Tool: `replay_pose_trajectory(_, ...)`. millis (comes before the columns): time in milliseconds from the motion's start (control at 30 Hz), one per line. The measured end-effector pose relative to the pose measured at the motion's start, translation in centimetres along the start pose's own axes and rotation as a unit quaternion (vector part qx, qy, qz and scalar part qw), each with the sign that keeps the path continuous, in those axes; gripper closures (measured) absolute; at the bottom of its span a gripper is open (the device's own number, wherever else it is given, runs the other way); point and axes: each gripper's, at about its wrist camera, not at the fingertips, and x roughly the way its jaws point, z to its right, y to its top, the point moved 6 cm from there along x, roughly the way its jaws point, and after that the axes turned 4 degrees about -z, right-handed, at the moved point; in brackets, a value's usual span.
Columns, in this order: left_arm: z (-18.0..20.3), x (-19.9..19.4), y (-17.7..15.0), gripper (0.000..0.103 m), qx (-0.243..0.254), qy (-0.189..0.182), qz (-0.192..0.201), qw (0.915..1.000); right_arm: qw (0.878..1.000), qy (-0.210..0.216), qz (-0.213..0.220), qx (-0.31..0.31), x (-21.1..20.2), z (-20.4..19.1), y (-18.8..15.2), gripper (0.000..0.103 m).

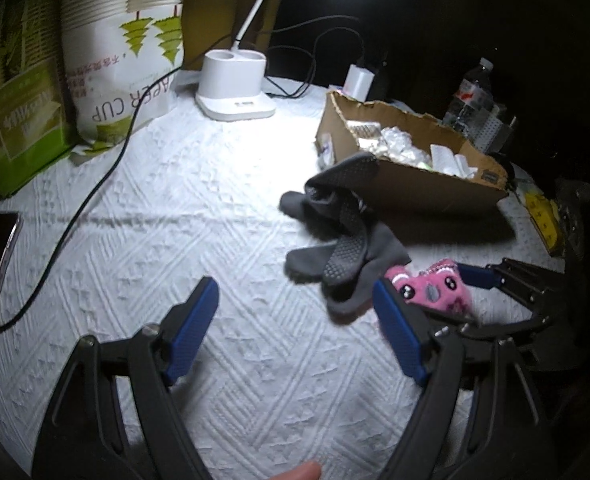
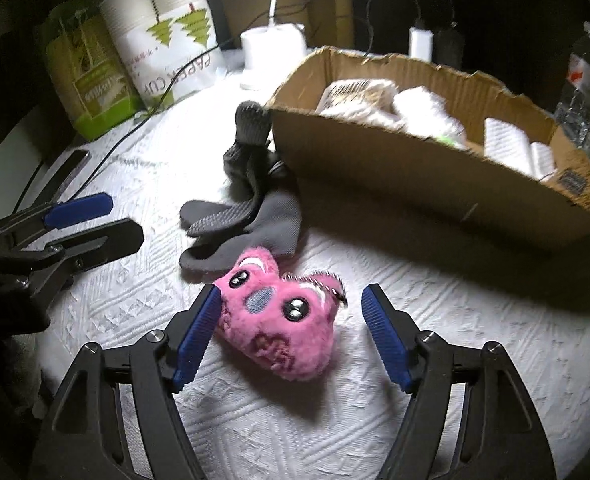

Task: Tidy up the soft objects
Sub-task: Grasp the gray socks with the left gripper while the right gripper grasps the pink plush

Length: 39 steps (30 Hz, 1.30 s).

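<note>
Straddling pink plush toy (image 2: pixel 279 320) with right gripper (image 2: pixel 291 336), jaws released, nothing grasped. Left gripper (image 1: pixel 295 328) released too, over bare tabletop (image 1: pixel 215 208). Grey socks (image 2: pixel 239 216) loose beside cardboard box (image 2: pixel 415 176). Sorting looks barely started.

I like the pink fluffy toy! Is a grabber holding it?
No. The right gripper is open around the pink plush toy; the left gripper is open and empty.

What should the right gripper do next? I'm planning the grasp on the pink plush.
Probably ease forward slightly and close. The right gripper is open, and the pink plush toy lies on the white cloth between its fingers, nearer the left one. The left gripper is open over bare cloth, beside the grey socks.
</note>
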Motion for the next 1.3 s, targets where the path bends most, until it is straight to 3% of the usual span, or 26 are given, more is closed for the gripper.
replay_pose_trajectory(133, 0.3, 0.3, 0.2, 0.023, 0.003, 0.002, -0.004, 1.0, 1.0, 0.008, -0.002, -0.004, 0.1, -0.4, 0.0, 0.029)
replay_pose_trajectory(233, 0.8, 0.8, 0.4, 0.023, 0.007, 0.004, -0.009, 0.9999, 1.0, 0.024, 0.003, -0.007, -0.2, -0.5, 0.0, 0.047)
replay_pose_trajectory(567, 3.3, 2.9, 1.8, 0.023, 0.019, 0.003, -0.025, 0.9995, 1.0, 0.023, 0.017, -0.006, -2.5, 1.6, 0.2, 0.06)
replay_pose_trajectory(1167, 7.3, 8.8, 3.7, 0.024, 0.069, 0.029, -0.062, 0.9953, 0.996, 0.008, 0.048, 0.073, -4.9, 11.0, -0.2, 0.061)
replay_pose_trajectory(1300, 7.2, 9.0, 3.7, 0.051, 0.077, 0.037, -0.059, 0.9946, 0.995, 0.008, 0.056, 0.082, -5.4, 12.2, -0.1, 0.061)
